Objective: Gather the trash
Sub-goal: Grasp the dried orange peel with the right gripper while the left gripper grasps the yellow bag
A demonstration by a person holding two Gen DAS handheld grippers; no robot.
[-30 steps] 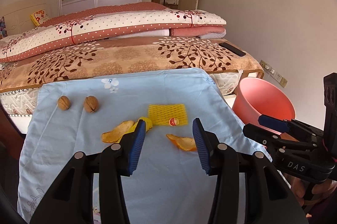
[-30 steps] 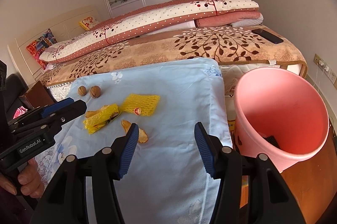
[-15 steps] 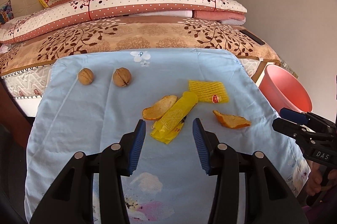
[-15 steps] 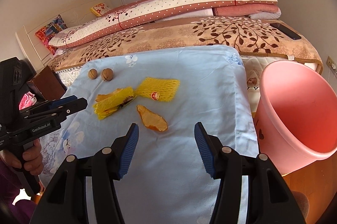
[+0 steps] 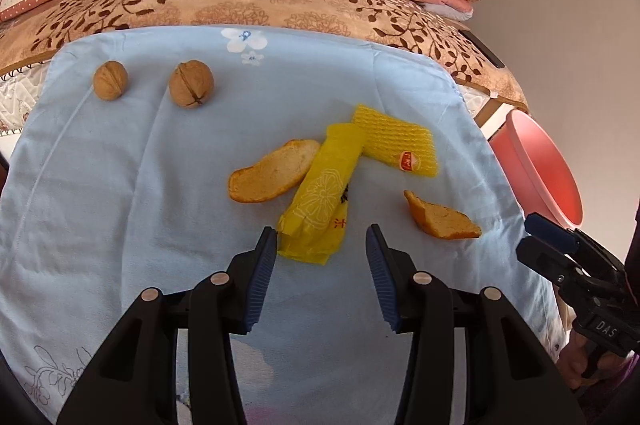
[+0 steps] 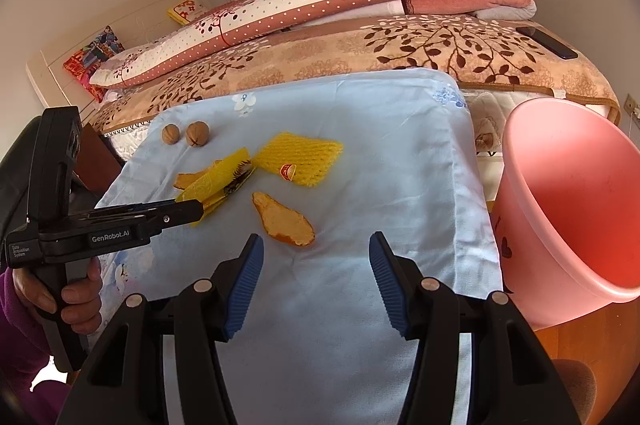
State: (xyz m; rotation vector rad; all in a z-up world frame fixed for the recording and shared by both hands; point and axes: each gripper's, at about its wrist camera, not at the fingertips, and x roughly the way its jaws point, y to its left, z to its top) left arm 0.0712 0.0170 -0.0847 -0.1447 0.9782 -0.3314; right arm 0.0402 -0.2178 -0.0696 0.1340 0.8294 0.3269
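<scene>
Beside blue cloth, pink bucket, interior bare

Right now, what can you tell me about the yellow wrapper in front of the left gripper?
The yellow wrapper is a crinkled, plastic-looking packet with a white citrus-slice print and red characters. It lies flat and diagonal on the blue cloth, overlapping one orange peel, its far end against the yellow foam net. The open left gripper brackets its near end.
</scene>
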